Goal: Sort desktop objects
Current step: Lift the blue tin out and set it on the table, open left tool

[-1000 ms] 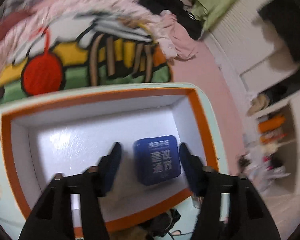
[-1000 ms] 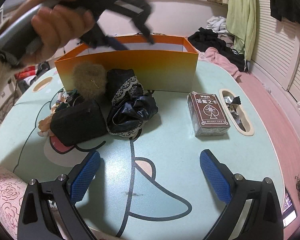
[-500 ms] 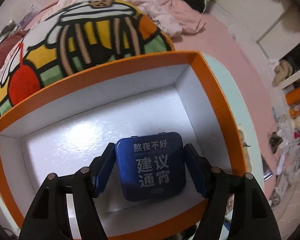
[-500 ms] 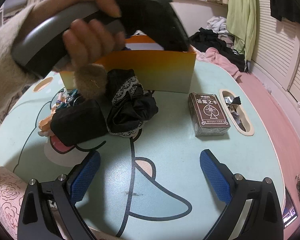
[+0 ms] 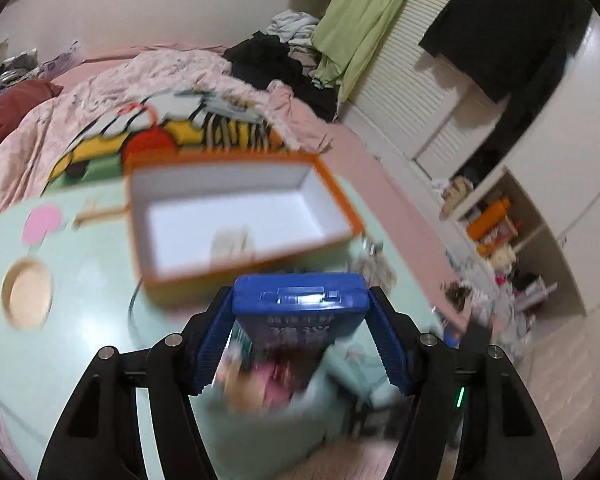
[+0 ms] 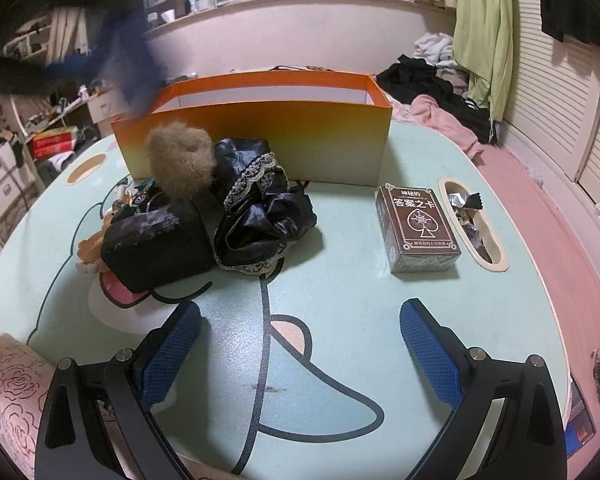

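Note:
My left gripper [image 5: 300, 310] grips a blue tin [image 5: 296, 292] with white writing, pads on its two sides, jaws closing a little. It hangs tilted in the air on the near side of the orange box [image 5: 220, 184], whose white inside shows bare. In the right wrist view the left gripper is a dark blur [image 6: 112, 52] above the box's [image 6: 260, 140] left end. Near the table's front edge my right gripper [image 6: 300, 344] stands open over the mint table [image 6: 340, 300] with nothing between its fingers.
In front of the box lie a tan fur ball [image 6: 180, 158], a black pouch [image 6: 158, 244] and a black lace-trimmed cloth [image 6: 260, 216]. A brown card box [image 6: 418, 228] sits at the right beside a slot holding wrappers [image 6: 472, 220]. A bed with clothes lies behind.
The left gripper closed on the blue tin lying in the orange box, then lifted it up and back out of the box. The right gripper stayed still.

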`<state>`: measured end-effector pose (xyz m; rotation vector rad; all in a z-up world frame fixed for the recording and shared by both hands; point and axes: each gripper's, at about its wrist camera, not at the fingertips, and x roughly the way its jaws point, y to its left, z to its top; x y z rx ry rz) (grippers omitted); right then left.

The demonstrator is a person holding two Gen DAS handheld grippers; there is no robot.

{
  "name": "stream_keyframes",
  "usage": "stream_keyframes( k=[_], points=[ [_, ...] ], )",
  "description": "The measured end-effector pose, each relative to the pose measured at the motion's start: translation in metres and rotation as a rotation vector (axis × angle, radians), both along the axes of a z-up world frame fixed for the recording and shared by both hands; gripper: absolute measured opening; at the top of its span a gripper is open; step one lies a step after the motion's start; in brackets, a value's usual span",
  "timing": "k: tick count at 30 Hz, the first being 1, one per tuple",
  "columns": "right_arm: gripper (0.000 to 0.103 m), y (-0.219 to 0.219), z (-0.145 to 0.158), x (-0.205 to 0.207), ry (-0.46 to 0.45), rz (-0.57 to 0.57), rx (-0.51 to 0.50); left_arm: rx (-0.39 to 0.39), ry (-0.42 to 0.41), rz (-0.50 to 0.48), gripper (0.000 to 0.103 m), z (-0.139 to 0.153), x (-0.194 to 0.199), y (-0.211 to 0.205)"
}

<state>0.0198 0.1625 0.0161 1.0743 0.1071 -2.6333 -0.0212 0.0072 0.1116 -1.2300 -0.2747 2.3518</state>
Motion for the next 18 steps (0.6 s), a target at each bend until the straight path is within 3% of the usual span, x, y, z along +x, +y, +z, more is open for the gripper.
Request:
stream_keyframes(
  k=[5, 10, 15, 18],
  points=[
    [0.100, 0.000, 0.000, 0.001, 0.001, -0.001, 0.000, -0.070, -0.073, -0.070, 0.066, -0.047, 0.045, -0.003],
    [0.100, 0.001, 0.000, 0.000, 0.000, 0.000, 0.000, -0.101, -0.105, -0.046, 0.066, -0.077, 0.039, 0.006],
    [0.100, 0.000, 0.000, 0.000, 0.001, 0.000, -0.002, -0.044, 0.026, -0.019, 0.068, -0.069, 0.026, 0.022],
    [0.100, -0.001, 0.000, 0.000, 0.002, 0.001, -0.004, -0.078, 0.065, 0.006, 0.078, -0.062, 0.032, 0.020]
  ],
)
